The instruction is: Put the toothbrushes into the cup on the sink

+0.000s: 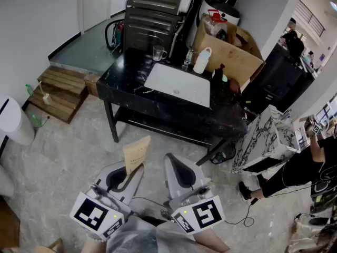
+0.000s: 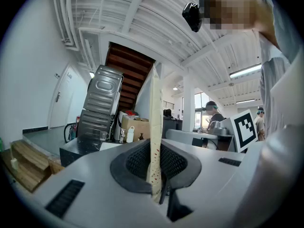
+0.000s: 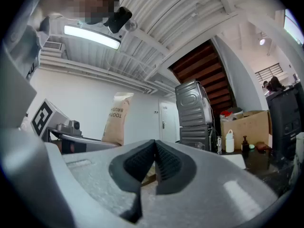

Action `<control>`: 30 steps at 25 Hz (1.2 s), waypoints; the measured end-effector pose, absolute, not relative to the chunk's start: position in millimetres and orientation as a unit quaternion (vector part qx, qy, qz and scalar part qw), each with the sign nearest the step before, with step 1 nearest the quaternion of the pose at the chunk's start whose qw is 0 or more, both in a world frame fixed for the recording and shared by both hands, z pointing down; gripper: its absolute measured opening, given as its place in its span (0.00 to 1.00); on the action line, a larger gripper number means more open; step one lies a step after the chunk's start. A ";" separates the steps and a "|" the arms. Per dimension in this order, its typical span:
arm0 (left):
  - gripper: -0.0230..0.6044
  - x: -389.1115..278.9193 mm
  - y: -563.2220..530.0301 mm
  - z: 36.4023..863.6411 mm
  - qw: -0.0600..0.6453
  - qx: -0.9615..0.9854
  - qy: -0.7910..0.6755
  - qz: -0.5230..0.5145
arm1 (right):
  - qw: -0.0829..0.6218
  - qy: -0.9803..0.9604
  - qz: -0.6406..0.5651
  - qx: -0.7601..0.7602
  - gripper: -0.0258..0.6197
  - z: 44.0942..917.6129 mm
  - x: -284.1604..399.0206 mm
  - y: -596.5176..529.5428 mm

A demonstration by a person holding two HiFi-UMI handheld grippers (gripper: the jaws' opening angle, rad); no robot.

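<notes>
Left gripper [image 2: 156, 164] down front is clamped on a brown toothbrush packet [image 1: 136, 153]; right gripper [image 3: 154, 156] is closed tight, nothing in it.

"What carries everything here?"

"A black marbled counter [image 1: 129, 70] on dark legs, with a white sink [image 1: 179, 84] set into its top."

"What stands on the top?"

"A clear glass cup [image 1: 158, 52] at the far left. To its right along the far edge are a small clear vessel [image 1: 188, 59], a white bottle [image 1: 201, 60] and a dark pump bottle [image 1: 217, 74]."

"And the floor?"

"Pale stone tiles [image 1: 68, 152]. Wooden steps [image 1: 58, 91] lie at the left, and a white marbled box [image 1: 263, 136] sits at the right."
</notes>
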State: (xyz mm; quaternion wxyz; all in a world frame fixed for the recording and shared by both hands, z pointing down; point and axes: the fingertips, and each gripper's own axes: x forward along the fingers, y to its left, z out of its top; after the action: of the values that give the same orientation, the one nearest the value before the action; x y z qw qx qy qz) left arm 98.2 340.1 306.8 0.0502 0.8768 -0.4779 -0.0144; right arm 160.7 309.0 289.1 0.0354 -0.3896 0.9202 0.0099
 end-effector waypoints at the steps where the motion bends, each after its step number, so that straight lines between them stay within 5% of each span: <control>1: 0.09 98.5 339.8 306.8 0.050 0.877 -0.478 -0.015 | 0.035 0.920 0.010 -0.389 0.04 289.0 160.5 308.9; 30: 0.09 69.1 360.4 303.9 0.045 0.880 -0.472 -0.018 | 0.025 0.911 0.034 -0.410 0.04 283.5 135.0 328.1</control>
State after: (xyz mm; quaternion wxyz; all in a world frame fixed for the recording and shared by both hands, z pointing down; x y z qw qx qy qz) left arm 69.1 360.4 303.9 0.0449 0.8801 -0.4723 -0.0184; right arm 135.0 328.1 283.5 0.0249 -0.4096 0.9113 0.0340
